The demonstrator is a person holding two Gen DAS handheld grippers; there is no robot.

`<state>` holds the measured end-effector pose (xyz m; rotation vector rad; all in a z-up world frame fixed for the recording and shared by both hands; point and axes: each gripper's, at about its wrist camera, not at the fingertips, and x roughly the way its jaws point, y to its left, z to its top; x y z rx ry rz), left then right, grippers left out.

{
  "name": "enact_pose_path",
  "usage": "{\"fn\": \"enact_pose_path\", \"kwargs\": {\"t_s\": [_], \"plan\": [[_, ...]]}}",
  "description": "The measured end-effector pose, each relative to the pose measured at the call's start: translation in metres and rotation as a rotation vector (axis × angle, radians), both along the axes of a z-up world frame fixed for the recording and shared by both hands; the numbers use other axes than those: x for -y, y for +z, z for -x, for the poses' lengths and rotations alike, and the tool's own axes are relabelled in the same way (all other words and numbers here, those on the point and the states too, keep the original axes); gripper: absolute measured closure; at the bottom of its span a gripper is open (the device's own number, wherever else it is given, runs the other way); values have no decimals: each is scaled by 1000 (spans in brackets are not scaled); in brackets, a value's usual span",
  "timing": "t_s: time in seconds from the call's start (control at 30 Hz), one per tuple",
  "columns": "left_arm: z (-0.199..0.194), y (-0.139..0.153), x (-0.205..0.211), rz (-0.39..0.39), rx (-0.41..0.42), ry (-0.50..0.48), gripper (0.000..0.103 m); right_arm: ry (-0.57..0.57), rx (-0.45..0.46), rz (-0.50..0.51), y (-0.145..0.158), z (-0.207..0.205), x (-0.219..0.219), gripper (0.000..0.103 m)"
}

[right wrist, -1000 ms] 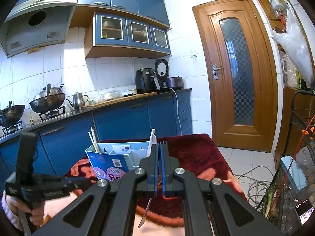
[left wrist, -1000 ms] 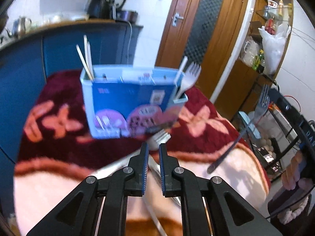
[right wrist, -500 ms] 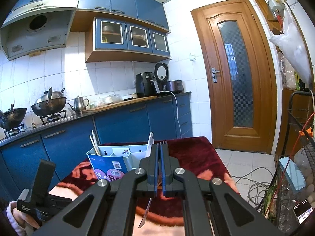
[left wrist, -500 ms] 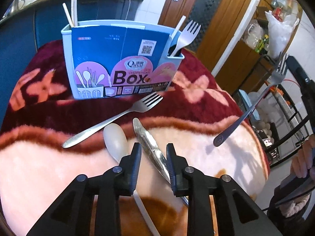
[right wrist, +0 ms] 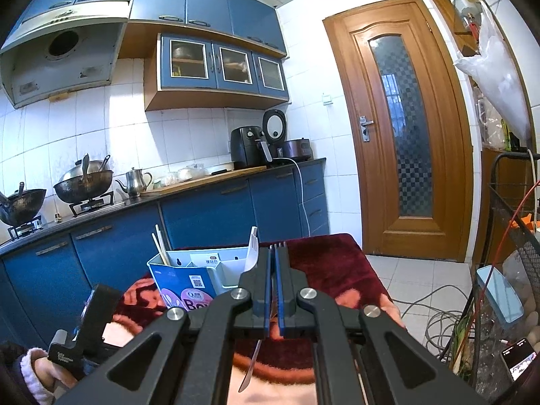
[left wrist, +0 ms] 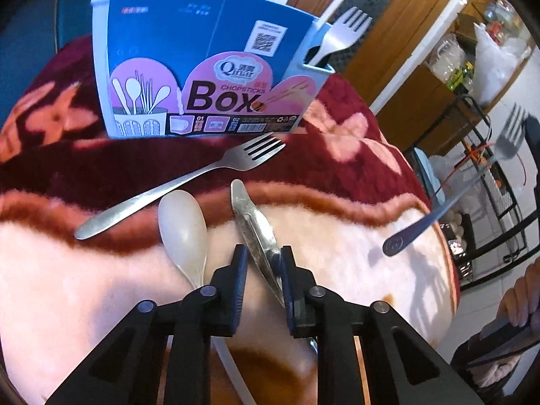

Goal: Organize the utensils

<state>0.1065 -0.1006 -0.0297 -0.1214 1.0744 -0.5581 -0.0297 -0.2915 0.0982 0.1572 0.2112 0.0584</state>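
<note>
A blue "Chopsticks Box" holder (left wrist: 202, 67) stands on a red and pink floral blanket (left wrist: 67, 297), with chopsticks and a white plastic fork (left wrist: 341, 33) in it. In front lie a metal fork (left wrist: 182, 185), a white spoon (left wrist: 184, 233) and metal tongs (left wrist: 256, 233). My left gripper (left wrist: 261, 270) is open, low over the blanket, its fingers either side of the tongs. My right gripper (right wrist: 272, 276) is shut on a metal fork (right wrist: 251, 368), held in the air; that fork also shows at the right of the left wrist view (left wrist: 455, 195).
The holder (right wrist: 189, 276) sits mid-blanket in the right wrist view. Behind it are blue kitchen cabinets (right wrist: 202, 216) with woks and a kettle. A wooden door (right wrist: 401, 128) is right. A wire rack (left wrist: 499, 168) and cables stand off the blanket's right edge.
My left gripper has opened and dropped toward the blanket, closing in around the tongs. The right gripper has kept the fork and barely moved.
</note>
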Motion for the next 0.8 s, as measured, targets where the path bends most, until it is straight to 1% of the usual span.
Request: {"fn": "enact_pose_path", "kwargs": {"t_s": [0.03, 0.13, 0.17, 0.33, 0.47, 0.53, 0.67, 0.8], "plan": [[-3, -1, -2, 13, -12, 7, 88, -1, 0, 3, 0, 0, 0, 99], [-6, -3, -6, 45, -43, 20, 90, 2, -1, -1, -1, 1, 1, 99], [-7, -3, -6, 47, -43, 22, 93, 3, -1, -1, -2, 1, 0, 99], [-6, -3, -8, 78, -39, 22, 97, 9, -10, -3, -5, 0, -1, 99], [1, 6, -10, 124, -7, 22, 99, 6, -7, -1, -5, 0, -1, 99], [7, 16, -12, 145, 32, 27, 100, 5, -4, -3, -4, 0, -2, 99], [19, 45, -19, 167, 158, 47, 101, 0, 3, -5, -4, 0, -3, 99], [27, 75, -31, 189, 287, 96, 102, 1, 4, -7, -5, 0, -4, 99]]}}
